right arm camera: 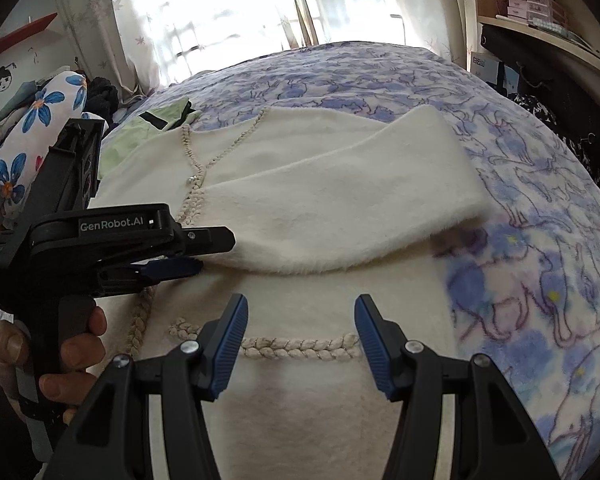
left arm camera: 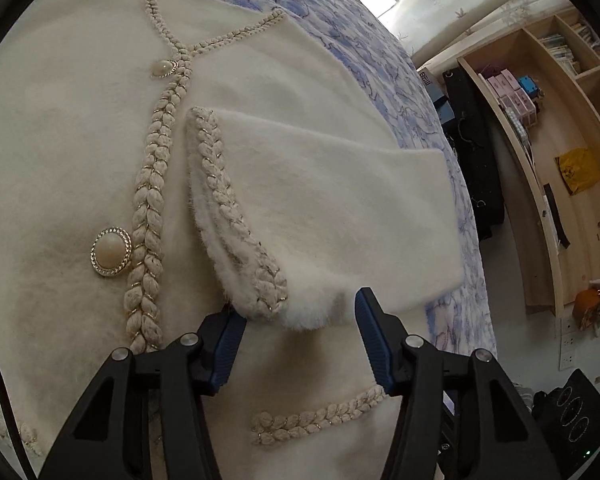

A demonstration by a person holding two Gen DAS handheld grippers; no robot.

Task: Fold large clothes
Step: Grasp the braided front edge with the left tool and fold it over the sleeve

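Note:
A cream fluffy jacket (left arm camera: 80,160) with braided trim and pearl buttons lies front up on the bed. Its sleeve (left arm camera: 320,200) is folded across the chest. The braid-edged cuff (left arm camera: 260,280) sits between the blue pads of my left gripper (left arm camera: 298,308); the pads flank it without visibly squeezing it. In the right wrist view the jacket (right arm camera: 300,152) and sleeve (right arm camera: 340,208) fill the middle, and the left gripper (right arm camera: 216,254), held by a hand (right arm camera: 72,344), reaches the cuff from the left. My right gripper (right arm camera: 302,302) hovers open over the pocket braid (right arm camera: 300,346), holding nothing.
A blue-and-white patterned bedspread (right arm camera: 540,240) covers the bed. At the far left lie a light green garment (right arm camera: 140,128) and a floral bundle (right arm camera: 40,120). Wooden shelves (left arm camera: 560,120) and a black bag (left arm camera: 476,160) stand to the right of the bed. Curtains (right arm camera: 220,12) hang behind.

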